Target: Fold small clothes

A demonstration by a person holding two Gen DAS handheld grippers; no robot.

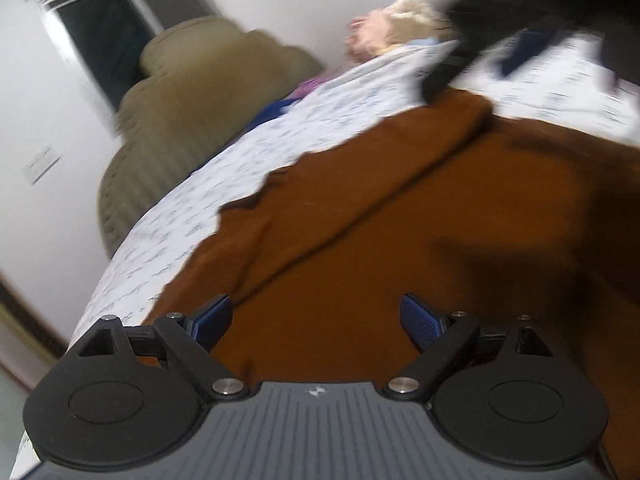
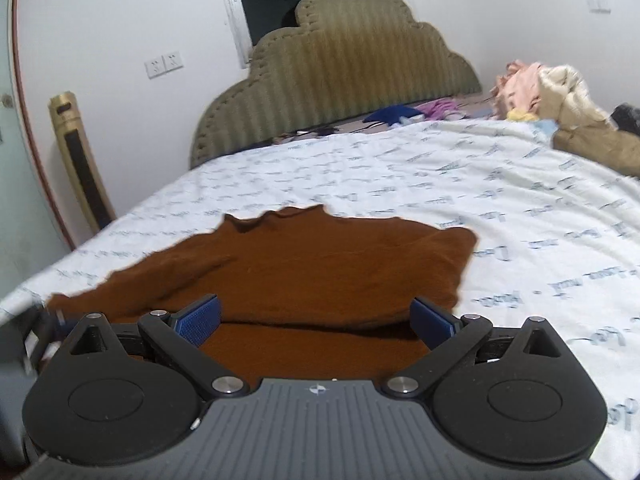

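Note:
A brown knit top [image 2: 320,264] lies on the white printed bedsheet [image 2: 500,208], its right side folded over and one sleeve stretched to the left. My right gripper [image 2: 316,320] is open just above its near edge, blue pads wide apart and empty. In the left wrist view the same brown top [image 1: 400,240] fills the middle. My left gripper [image 1: 316,320] is open over it, holding nothing. The right gripper [image 1: 520,52] shows blurred at the top right of that view, over the sheet [image 1: 340,112].
An olive padded headboard [image 2: 344,64] stands at the far end of the bed. A heap of pale clothes [image 2: 560,96] lies at the far right, with small blue and purple items [image 2: 400,114] near the headboard. A gold tower fan [image 2: 80,160] stands at the left wall.

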